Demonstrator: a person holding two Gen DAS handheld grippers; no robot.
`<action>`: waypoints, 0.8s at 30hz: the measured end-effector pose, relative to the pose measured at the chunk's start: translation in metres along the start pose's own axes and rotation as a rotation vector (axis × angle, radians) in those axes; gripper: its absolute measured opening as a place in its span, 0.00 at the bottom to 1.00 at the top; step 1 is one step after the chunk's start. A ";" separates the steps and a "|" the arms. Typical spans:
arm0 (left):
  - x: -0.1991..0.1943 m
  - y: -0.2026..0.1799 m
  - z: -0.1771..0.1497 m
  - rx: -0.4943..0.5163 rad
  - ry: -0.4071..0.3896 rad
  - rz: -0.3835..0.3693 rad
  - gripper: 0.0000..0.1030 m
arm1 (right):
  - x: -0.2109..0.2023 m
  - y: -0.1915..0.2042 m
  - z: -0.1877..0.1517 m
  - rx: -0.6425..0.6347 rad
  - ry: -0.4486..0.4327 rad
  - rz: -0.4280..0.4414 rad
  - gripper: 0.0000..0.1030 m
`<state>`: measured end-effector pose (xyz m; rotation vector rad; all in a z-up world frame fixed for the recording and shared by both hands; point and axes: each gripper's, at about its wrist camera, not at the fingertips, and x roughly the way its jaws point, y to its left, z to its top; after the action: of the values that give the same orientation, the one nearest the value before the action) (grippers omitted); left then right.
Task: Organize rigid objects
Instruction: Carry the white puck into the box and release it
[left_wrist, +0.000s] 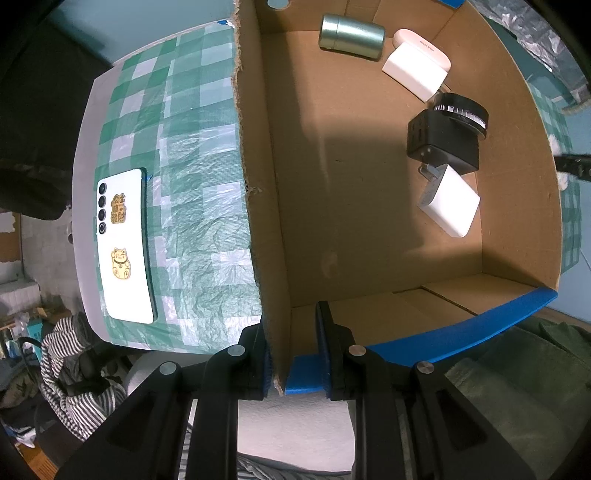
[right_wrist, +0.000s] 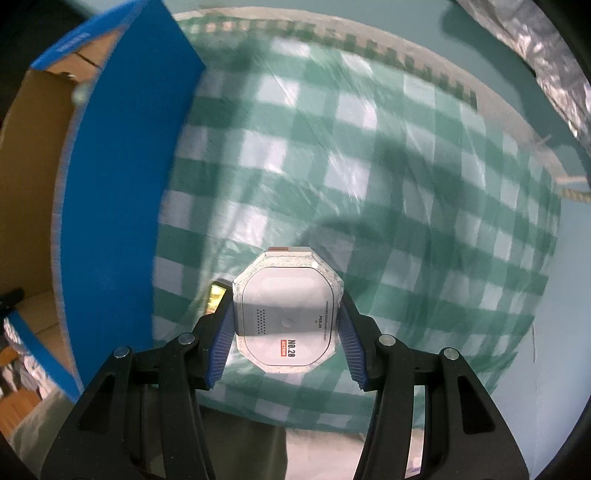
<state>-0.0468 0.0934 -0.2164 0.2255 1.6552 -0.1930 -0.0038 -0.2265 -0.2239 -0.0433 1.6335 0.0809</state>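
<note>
My left gripper (left_wrist: 290, 321) is shut on the near corner wall of an open cardboard box (left_wrist: 251, 206) with blue outer sides. Inside lie a green metal can (left_wrist: 351, 35), white chargers (left_wrist: 413, 70), a black adapter (left_wrist: 443, 144) and a white power bank (left_wrist: 450, 203). A white phone (left_wrist: 125, 247) with gold stickers lies on the checked cloth left of the box. In the right wrist view my right gripper (right_wrist: 287, 295) is shut on a white-grey octagonal device (right_wrist: 288, 314), held above the cloth to the right of the box's blue wall (right_wrist: 110, 184).
The green and white checked tablecloth (right_wrist: 406, 184) spreads to the right of the box. Striped clothing (left_wrist: 74, 369) lies below the table's left edge. Crinkled silver foil (right_wrist: 546, 74) hangs at the far right. A small yellow thing (right_wrist: 216, 295) shows behind my right gripper's left finger.
</note>
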 end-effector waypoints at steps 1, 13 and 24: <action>0.000 -0.001 0.000 0.001 0.001 0.001 0.20 | -0.007 0.002 0.001 -0.010 -0.011 0.002 0.51; 0.000 -0.005 0.002 0.002 0.003 0.003 0.20 | -0.067 0.047 0.045 -0.156 -0.110 0.021 0.51; -0.001 -0.004 0.001 -0.008 0.001 0.001 0.20 | -0.085 0.100 0.076 -0.298 -0.138 -0.002 0.51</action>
<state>-0.0464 0.0896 -0.2154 0.2199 1.6563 -0.1857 0.0699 -0.1228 -0.1415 -0.2621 1.4724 0.3184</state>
